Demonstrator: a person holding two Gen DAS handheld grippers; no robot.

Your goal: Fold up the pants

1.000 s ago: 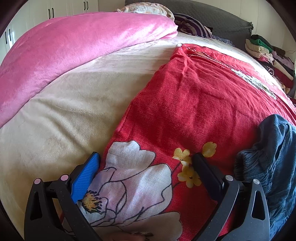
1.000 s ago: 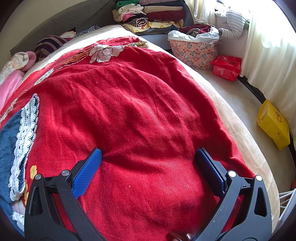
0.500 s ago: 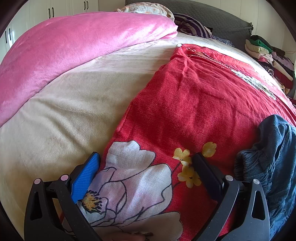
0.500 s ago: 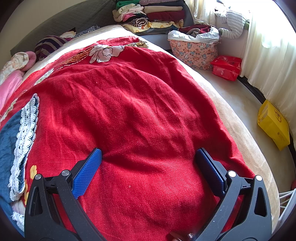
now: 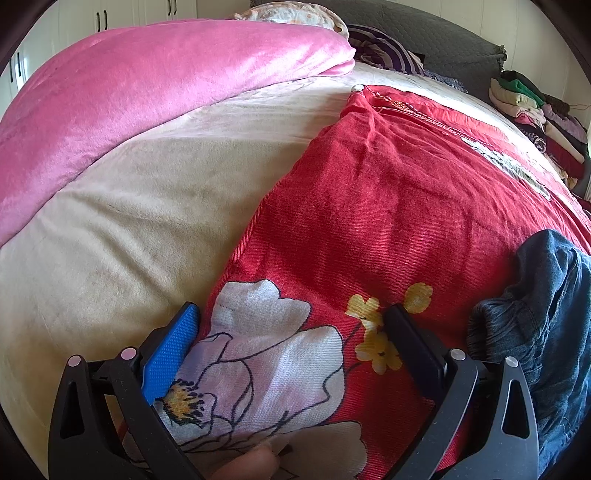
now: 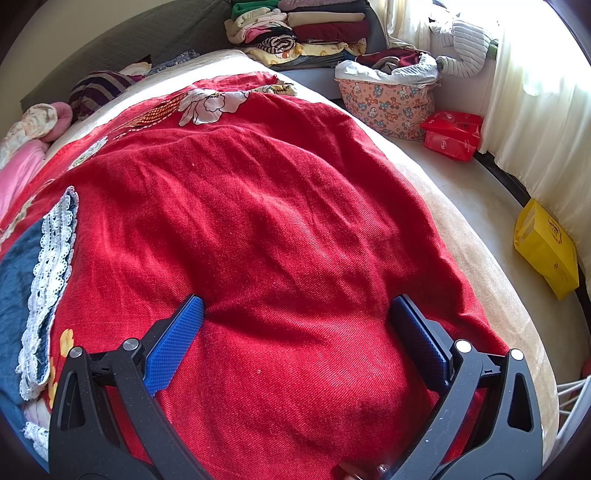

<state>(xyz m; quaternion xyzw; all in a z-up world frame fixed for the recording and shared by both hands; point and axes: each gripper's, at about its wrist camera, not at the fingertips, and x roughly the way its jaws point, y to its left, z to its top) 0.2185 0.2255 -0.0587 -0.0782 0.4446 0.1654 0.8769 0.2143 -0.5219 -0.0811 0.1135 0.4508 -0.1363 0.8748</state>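
Dark blue denim pants lie crumpled on a red flowered blanket at the right edge of the left wrist view. In the right wrist view the same pants show at the far left, with a white lace trim along their edge. My left gripper is open and empty, low over the blanket's white flower, left of the pants. My right gripper is open and empty over plain red blanket, right of the pants.
A pink quilt lies along the bed's left side on a beige sheet. Stacked folded clothes sit at the headboard end. A patterned laundry basket, a red bag and a yellow bag stand on the floor at right.
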